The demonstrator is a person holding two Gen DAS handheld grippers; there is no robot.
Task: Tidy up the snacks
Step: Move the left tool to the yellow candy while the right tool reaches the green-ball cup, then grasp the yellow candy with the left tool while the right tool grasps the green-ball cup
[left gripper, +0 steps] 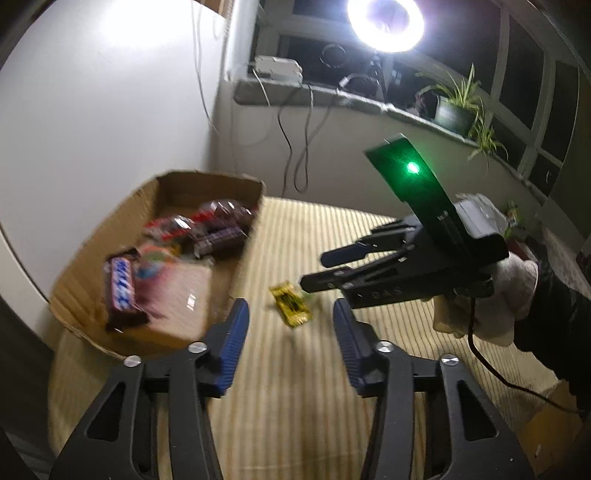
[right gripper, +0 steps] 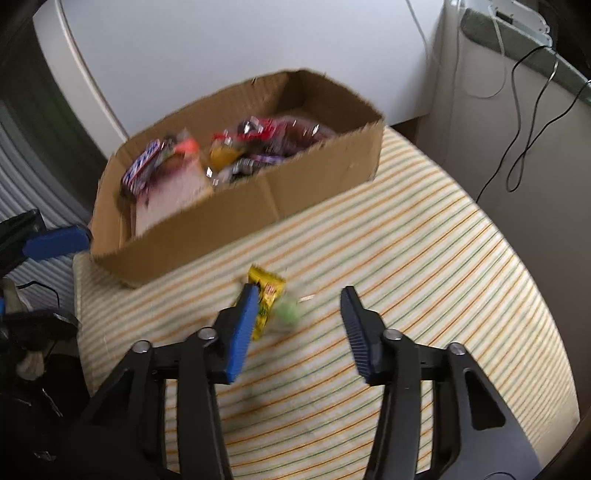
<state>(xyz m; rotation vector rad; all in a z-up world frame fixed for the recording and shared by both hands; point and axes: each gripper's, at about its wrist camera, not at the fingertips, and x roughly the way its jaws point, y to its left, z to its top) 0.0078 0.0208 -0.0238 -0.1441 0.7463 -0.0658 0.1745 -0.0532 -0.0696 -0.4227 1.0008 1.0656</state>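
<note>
Surface: a tabletop (right gripper: 406,258) covered in a cream cloth with thin orange and green stripes.

Box: a shallow cardboard box (right gripper: 314,177) is seen at the far left of the tabletop, top open, cut edges rough.

In the box: a pile of wrapped snacks, all pretty blurred. A brown bar with a blue and white label (left gripper: 122,288) lies at the near left end, partly on a pale flat pack (left gripper: 184,295). Red and dark purple wrappers (left gripper: 218,225) are heaped toward the far end.

Loose snack: a small yellow packet (left gripper: 291,304) lies flat on the cloth, just right of the box and outside it. Something small and green (right gripper: 290,312) is smeared beside it, too blurred to be made out.

Left tool (left gripper: 290,332): its blue-padded fingers are held apart with nothing between them. The yellow packet is seen through the gap, farther off on the cloth, not touched.

Right tool (right gripper: 299,332): fingers also spread, nothing gripped. It is tilted down over the cloth. In its own view the left pad (right gripper: 243,328) overlaps the near edge of the yellow packet, but whether it's touching can't be told from the blur.

Hand: the right tool is held by a hand in a white glove (left gripper: 513,295) with a dark sleeve, and a green light (left gripper: 413,168) is lit on its top.

Background: a ring lamp (left gripper: 386,22) and a potted plant (left gripper: 456,110) are seen on the far windowsill.
</note>
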